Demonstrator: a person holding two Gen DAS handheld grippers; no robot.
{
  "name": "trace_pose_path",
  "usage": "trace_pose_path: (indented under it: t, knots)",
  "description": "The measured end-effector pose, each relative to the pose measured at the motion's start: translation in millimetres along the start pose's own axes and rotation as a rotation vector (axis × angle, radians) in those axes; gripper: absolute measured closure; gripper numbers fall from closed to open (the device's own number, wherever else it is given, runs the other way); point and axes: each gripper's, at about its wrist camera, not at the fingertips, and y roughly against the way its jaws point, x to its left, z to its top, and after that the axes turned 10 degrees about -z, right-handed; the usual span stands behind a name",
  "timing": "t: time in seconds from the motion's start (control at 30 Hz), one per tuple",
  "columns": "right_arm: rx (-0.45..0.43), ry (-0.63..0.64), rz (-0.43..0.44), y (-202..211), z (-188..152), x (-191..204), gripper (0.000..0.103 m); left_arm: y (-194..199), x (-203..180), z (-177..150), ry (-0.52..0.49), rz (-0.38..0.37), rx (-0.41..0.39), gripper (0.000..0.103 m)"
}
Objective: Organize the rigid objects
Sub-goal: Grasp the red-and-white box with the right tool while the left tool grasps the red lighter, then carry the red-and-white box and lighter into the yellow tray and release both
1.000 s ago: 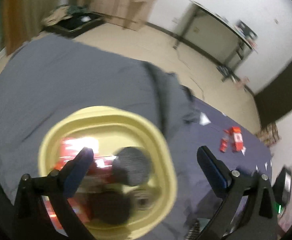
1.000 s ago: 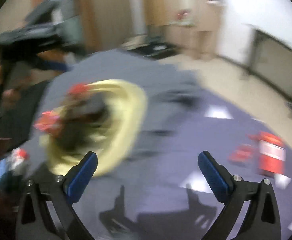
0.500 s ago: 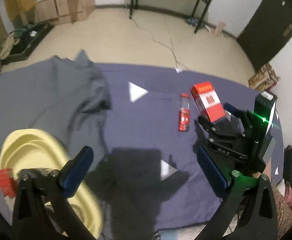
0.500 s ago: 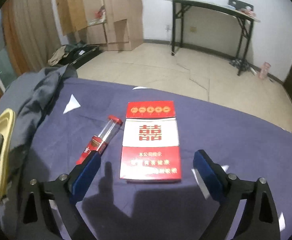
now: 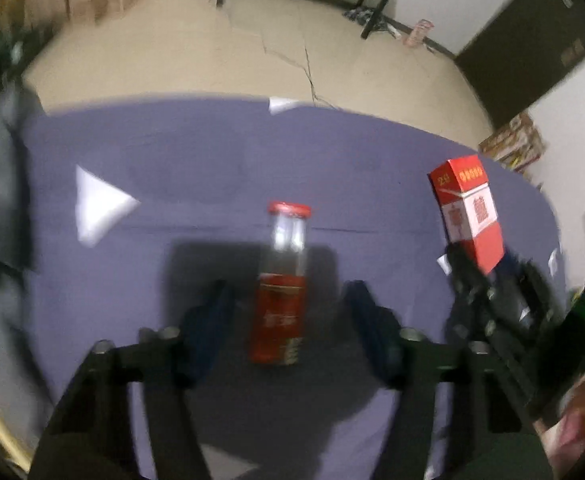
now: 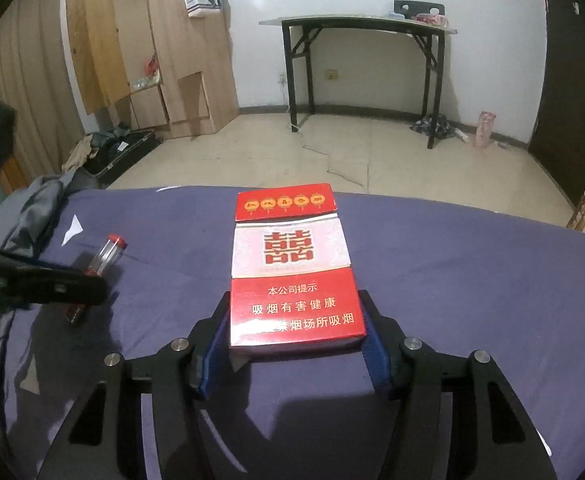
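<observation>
Your right tongs [image 6: 294,344] are closing, pinching the box [image 6: 292,276]; left tongs [image 5: 286,322] closing around the vial [image 5: 282,280], not touching. Both unsorted.

This is a lived-in bedroom in a home: a purple bedsheet [image 6: 452,264] covers the wide soft surface in the foreground, with a grey garment [image 6: 36,208] crumpled at its left edge. Beyond it a beige tiled floor [image 6: 372,152] runs to a white wall, where a wooden wardrobe [image 6: 164,52] stands with open shelves and a bag on top, an open suitcase [image 6: 120,152] of clothes lies on the floor beside it, and curtains [image 6: 32,92] hang at the left. A black-legged folding table [image 6: 364,28] stands against the wall with small items on it, and a dark door [image 6: 572,92] closes the right side.
</observation>
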Motion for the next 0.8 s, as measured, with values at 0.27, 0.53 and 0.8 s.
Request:
trace_pose_path:
  t: [0.27,0.53,0.8]
  knots:
    - [0.005,-0.01,0.021,20,-3,-4,0.046,9,-15,-21,-0.155,0.108,-0.015,0.079]
    - [-0.043,0.097,0.184,88,21,30,0.047,139,30,-17,-0.02,0.063,-0.187,0.079]
    - [0.014,0.402,0.557,160,38,170,0.047,291,113,-97,0.045,0.218,-0.321,0.079]
